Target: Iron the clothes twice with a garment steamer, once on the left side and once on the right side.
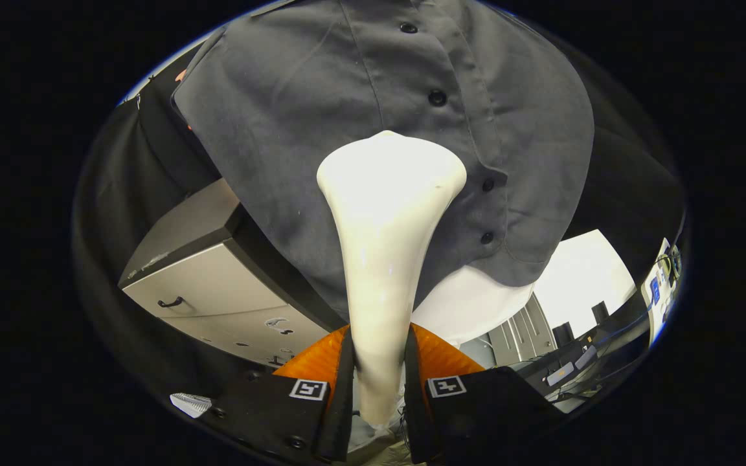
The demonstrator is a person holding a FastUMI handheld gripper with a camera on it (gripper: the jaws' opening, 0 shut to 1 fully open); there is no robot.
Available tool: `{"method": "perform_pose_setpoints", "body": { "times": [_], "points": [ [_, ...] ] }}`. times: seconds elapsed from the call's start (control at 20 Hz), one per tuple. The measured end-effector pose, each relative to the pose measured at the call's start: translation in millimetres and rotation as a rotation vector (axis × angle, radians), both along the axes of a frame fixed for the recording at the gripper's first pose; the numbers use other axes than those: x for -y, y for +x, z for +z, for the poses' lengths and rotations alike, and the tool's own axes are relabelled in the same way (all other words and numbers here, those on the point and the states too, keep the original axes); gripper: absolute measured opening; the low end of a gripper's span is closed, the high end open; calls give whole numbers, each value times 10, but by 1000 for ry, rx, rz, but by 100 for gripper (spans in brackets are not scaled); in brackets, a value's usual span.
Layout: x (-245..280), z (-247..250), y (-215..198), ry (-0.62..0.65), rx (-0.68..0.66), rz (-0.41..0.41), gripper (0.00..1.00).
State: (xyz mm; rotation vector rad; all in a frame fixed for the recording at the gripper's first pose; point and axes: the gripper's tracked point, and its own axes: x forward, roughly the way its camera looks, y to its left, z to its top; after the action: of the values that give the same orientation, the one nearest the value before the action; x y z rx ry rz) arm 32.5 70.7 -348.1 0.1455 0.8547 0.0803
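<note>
A cream-white, flared plastic garment steamer head (pixel 389 194) is held clamped by its narrow handle between the two fingers of the gripper (pixel 379 382), both of which are seen pressed against the handle's sides. The steamer's wide nozzle end is presented to a dark grey, button-front cotton shirt (pixel 321 129) that hangs just beyond it. Relative to the shirt's row of black buttons (pixel 437 98), the nozzle is placed just beside the placket, on the panel toward the grey cabinet, low on the garment. Whether the nozzle face is touching the cloth cannot be told.

Several risks are judged from here. The smooth, tapering handle could be allowed to slide or twist between the fingers if the nozzle is dragged hard against the fabric, so that the pass is spoiled. The nozzle's edge could be caught on a button or on the placket's fold if the stroke drifts across it. The loose hem could be pushed aside rather than smoothed, since nothing is seen holding the shirt taut.

As for containers, a grey, dark-topped cabinet with a black drawer handle (pixel 217 285) is seen beside and below the shirt; its drawer is shut and its contents cannot be seen. No open container is in evidence.
</note>
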Motion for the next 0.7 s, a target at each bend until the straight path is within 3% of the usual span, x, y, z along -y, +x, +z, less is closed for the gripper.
{"method": "perform_pose_setpoints", "body": {
  "times": [0.7],
  "points": [
    [209, 1247, 140, -3, 175, 27, 42]
  ]
}}
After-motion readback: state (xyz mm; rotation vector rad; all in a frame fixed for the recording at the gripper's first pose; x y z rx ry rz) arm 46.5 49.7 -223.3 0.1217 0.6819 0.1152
